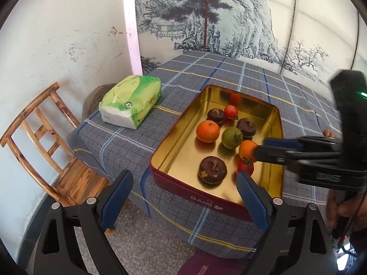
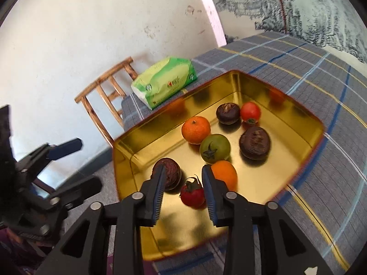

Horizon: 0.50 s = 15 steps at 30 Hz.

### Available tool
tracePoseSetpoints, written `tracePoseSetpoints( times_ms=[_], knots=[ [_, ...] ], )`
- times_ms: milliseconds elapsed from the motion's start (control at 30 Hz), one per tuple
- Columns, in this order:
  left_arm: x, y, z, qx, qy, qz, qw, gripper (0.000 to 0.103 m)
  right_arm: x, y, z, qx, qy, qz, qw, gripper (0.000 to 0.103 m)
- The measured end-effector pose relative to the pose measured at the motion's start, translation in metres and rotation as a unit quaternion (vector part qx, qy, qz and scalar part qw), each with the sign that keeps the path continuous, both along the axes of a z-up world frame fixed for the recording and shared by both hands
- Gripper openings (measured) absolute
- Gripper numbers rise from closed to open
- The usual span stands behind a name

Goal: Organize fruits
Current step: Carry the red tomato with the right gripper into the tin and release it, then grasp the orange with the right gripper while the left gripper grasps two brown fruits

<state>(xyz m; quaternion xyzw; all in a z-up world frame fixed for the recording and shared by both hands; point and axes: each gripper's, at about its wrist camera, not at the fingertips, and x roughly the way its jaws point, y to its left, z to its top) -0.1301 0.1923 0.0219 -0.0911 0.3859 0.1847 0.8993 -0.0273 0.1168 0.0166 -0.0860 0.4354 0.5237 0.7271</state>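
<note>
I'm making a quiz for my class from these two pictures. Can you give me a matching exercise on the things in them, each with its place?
Things:
1. green tomato
2. tissue pack
3. small red tomato
4. wooden chair

Places:
A. between the right tongs' fingers
B. on the tablecloth, outside the tin
C. beside the table
D. mid-tin, among the fruit

Pairs: 1-D, 2-B, 3-A, 4-C

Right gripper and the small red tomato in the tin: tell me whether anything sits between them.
Nothing visible does. The red tomato lies on the tin floor in the gap of the right gripper, whose fingers stand apart from it. A dark fruit flanks one finger and an orange the other.
</note>
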Motion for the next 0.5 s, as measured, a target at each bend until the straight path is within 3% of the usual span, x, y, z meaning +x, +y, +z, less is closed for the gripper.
tracePoseSetpoints(
  times_ms=[133,267,367,500],
  knots=[
    [0.003,-0.016,0.000,0.006,0.001,-0.034,0.9994,0.091,-0.003,-0.058,0.012,0.023,-0.035,-0.040,0.998,0.056],
    [0.010,-0.037,0.002,0.007,-0.001,-0.073,0.9973,0.091,0.008,-0.144,0.016,0.011,-0.079,-0.129,0.988,0.061],
    [0.020,-0.053,0.003,-0.001,-0.001,-0.098,0.9952,0.091,0.029,-0.213,0.010,-0.039,-0.103,-0.218,0.970,0.064],
    [0.032,-0.071,0.003,-0.007,0.008,-0.117,0.9931,0.091,0.053,-0.258,0.001,-0.074,-0.093,-0.267,0.956,0.065]
  ],
)
